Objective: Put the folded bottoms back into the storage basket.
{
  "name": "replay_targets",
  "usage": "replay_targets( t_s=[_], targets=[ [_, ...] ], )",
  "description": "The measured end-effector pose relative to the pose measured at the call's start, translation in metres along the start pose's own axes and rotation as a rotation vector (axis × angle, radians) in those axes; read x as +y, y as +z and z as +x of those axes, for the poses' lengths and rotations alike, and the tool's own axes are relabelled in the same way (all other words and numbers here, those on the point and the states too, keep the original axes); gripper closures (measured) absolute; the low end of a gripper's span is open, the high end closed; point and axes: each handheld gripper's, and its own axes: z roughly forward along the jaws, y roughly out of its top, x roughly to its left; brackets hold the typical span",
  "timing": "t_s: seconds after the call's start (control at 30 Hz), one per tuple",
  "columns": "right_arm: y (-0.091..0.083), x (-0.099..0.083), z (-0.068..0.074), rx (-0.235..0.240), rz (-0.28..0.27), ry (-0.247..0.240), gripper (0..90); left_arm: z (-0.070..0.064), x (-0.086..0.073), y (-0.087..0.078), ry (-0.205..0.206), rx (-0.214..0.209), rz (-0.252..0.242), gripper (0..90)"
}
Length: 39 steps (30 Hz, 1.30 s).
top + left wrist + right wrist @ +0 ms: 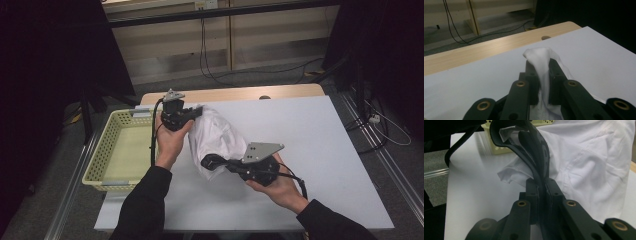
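A: Item one: white garment, a shirt by its stitched seams. Location?

B: Near the middle of the white table, left of centre, bunched and partly lifted off the surface. Yellow-green perforated basket sits just beside the table's left edge, well within reach.

A: Item two: left gripper. State?

B: Jaws narrow, pinched on a fold of the white garment; in the left gripper view the cloth rises in a peak between them. It holds the far upper corner of the bundle.

A: Item three: right gripper. State?

B: Jaws pressed together on a dark collar band with a small label at its loop. In the right gripper view the band curls up and over from the closed jaws, with the shirt body spread behind it.

A: Relation of garment to both grippers?

B: The garment hangs between them. Its long axis runs from the left gripper, far and left, to the right gripper, near and slightly right: a diagonal across the table. The collar end points toward the person; the pinched fold points away, toward the wooden table edge.

A: Nearer hand to the basket?

B: The left. My reading: if the shirt goes to the basket, the move is leftward, led by the left gripper, with the right carrying the collar end after it. The slack middle may drag on the basket rim.
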Motion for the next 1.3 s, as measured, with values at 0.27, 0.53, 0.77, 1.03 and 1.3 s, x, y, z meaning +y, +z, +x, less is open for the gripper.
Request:
replay_targets(
  t_s=[0.27,0.53,0.77,1.03,1.3],
  targets=[
    [0.001,0.011,0.003,0.011,-0.02,-0.018,82.6,0.004,0.005,-0.006,0.0,0.013,-0.007,81.6],
    [0.005,0.018,0.003,0.017,-0.042,-0.015,82.6,0.009,0.009,-0.013,-0.003,0.025,-0.014,81.6],
    [0.008,0.024,0.006,0.023,-0.056,-0.02,82.6,0.013,0.011,-0.017,0.0,0.03,-0.02,81.6],
    [0.012,0.031,0.007,0.027,-0.066,-0.027,82.6,0.018,0.014,-0.025,-0.003,0.039,-0.023,81.6],
    [0.017,0.036,0.011,0.034,-0.079,-0.03,82.6,0.025,0.015,-0.034,-0.008,0.048,-0.028,81.6]
  ],
)
